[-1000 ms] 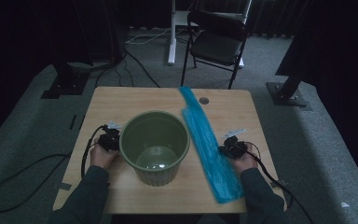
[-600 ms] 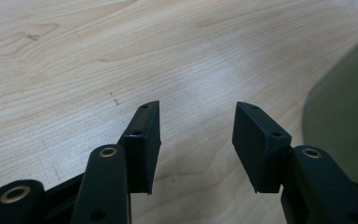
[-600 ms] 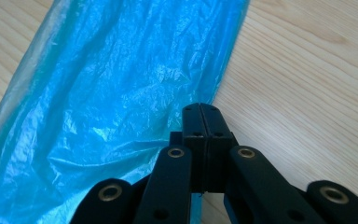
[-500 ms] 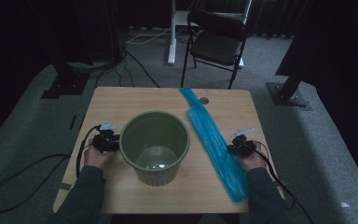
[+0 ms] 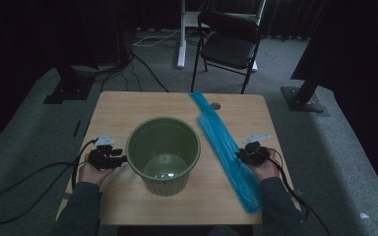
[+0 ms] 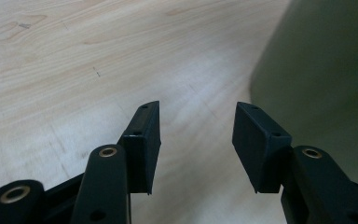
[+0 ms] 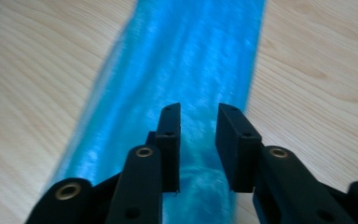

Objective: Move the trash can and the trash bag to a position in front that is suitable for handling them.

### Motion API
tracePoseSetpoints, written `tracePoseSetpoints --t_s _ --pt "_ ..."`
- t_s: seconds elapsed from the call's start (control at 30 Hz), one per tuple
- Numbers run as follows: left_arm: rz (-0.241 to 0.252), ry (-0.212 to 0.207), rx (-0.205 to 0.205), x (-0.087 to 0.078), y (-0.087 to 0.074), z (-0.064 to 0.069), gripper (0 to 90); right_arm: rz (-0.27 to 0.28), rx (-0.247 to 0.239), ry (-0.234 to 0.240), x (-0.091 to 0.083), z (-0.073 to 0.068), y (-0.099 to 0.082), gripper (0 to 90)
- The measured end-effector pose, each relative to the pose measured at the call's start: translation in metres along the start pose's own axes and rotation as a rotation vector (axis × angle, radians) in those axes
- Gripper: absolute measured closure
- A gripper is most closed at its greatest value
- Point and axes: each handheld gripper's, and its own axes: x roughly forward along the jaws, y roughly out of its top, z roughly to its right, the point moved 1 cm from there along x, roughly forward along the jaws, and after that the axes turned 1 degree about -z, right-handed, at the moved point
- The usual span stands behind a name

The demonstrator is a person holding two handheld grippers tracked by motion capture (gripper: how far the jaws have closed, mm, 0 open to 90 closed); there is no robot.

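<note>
High view: bag (image 5: 225, 151) shifted, right jaws just opening.
Lies as a long blue strip slanting across the table (image 5: 128, 108) beside the green bucket (image 5: 163, 153), near end over the front edge.
Left gripper view: left gripper (image 6: 196, 140) wide, empty, beside bucket wall.
Right gripper view: right gripper (image 7: 198, 140) narrowly parted over bag, not pinching.

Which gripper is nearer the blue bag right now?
Right. The right gripper sits at the blue bag's right edge, jaws just opened over it. The left gripper is across the table beside the green bin, which stands between.
</note>
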Motion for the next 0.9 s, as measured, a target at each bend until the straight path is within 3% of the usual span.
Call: tracePoseSetpoints --t_s 0.23,0.47,0.7,0.9 --pt "0.021 -0.068 0.019 -0.019 -0.014 0.011 50.9 0.005 -0.029 0.033 0.000 -0.013 0.006 64.8" --pt "0.042 -0.130 0.079 -0.025 -0.016 0.025 49.1 0.023 -0.042 0.059 -0.003 -0.019 0.011 62.9" --pt "0.041 -0.146 0.124 -0.022 -0.010 0.037 47.8 0.034 -0.062 0.089 -0.004 -0.027 0.015 61.9" --pt "0.034 -0.151 0.135 -0.014 -0.005 0.042 47.4 0.051 -0.117 0.112 -0.004 -0.043 0.026 60.6"
